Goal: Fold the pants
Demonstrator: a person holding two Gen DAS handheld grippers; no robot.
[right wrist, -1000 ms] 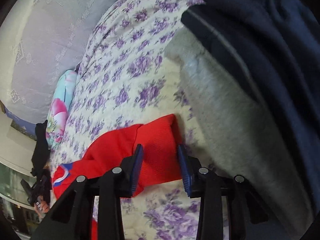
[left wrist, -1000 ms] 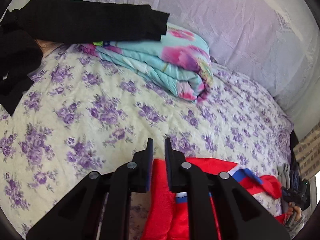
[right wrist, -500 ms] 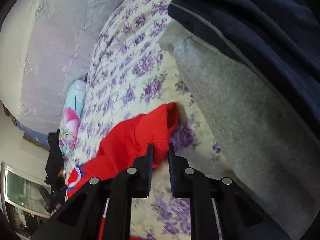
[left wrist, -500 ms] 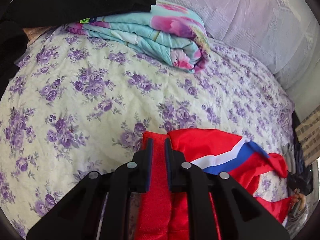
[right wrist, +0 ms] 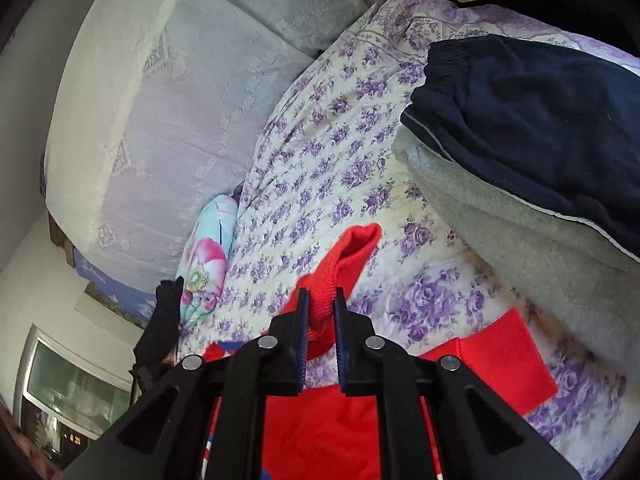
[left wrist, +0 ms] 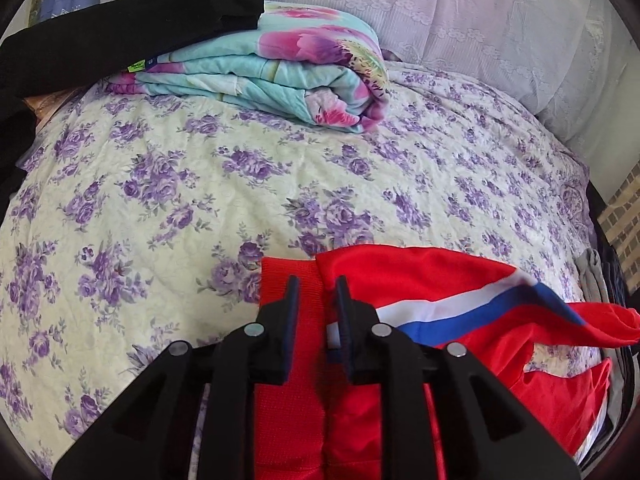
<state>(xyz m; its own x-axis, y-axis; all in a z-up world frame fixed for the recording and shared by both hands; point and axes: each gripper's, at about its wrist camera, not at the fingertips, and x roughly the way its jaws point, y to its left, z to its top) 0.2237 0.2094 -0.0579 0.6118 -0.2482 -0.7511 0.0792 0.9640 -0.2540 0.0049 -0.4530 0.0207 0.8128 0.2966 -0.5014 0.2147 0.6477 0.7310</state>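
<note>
My left hand-held gripper (left wrist: pixel 317 286) has its jaws close together around a ribbed red cuff (left wrist: pixel 289 280); they have just been opening a little, and I cannot tell whether the pads still press on the knit. My right hand-held gripper (right wrist: pixel 319 299) has just closed on the other ribbed cuff (right wrist: pixel 347 264) and pinches it, that cuff poking up beyond its tips. Both cuffs belong to the red track pants with a white and blue side stripe (left wrist: pixel 452 292). From the left one, the leg runs away to the right over the purple-flowered bedspread (left wrist: pixel 168 184), so the long axis lies sideways between my two hands, not ahead of either. In the right view a second stretch of red ribbing (right wrist: pixel 500 356) lies just right of the jaws. I judge the fold turns on keeping both cuffs level along that axis. Further out are a folded turquoise floral quilt (left wrist: pixel 280 72) and a grey and navy clothes pile (right wrist: pixel 520 184).
</note>
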